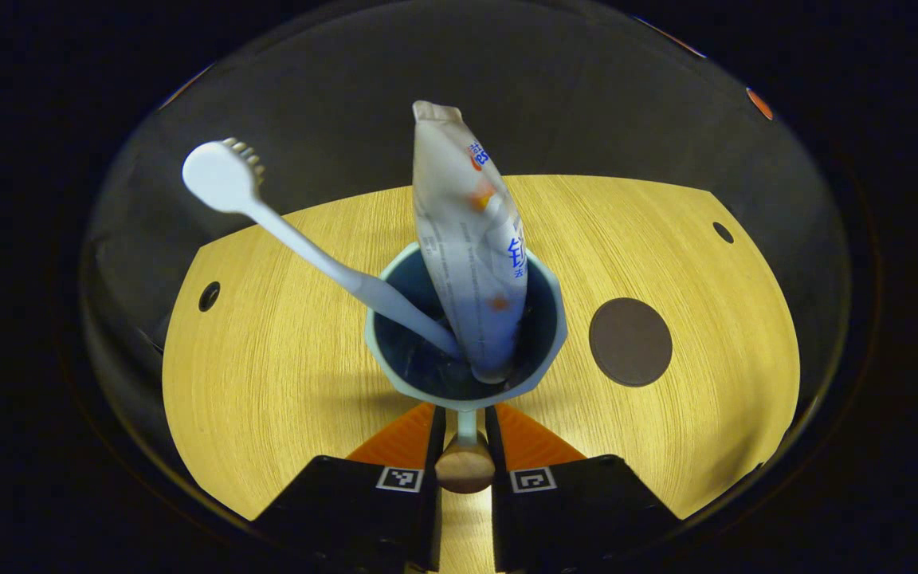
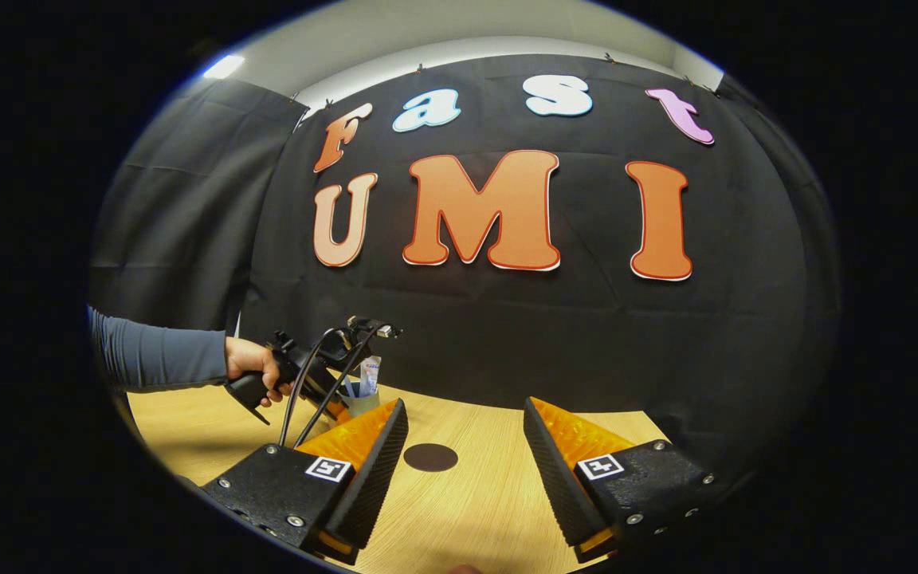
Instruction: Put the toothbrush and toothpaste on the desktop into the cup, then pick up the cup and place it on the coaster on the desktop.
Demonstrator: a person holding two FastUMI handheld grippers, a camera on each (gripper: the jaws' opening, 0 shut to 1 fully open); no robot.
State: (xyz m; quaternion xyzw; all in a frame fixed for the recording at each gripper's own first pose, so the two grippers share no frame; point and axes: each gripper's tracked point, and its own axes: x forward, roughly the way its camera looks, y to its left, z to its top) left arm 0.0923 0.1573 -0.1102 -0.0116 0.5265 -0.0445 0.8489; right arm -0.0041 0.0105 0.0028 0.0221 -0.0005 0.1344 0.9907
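The right hand-held gripper [image 2: 465, 446] hangs wide open above the pale wooden bench [image 2: 467, 510]; a round dark coaster [image 2: 430, 458] lies beyond, near a person's hand [image 2: 252, 367] and grey-blue cup [image 2: 361, 399].

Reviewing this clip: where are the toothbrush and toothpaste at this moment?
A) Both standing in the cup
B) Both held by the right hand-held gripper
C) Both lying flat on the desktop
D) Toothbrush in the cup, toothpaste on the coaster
A: the toothbrush and toothpaste both stand inside the cup, leaning out over its rim, while the coaster lies bare beside it.
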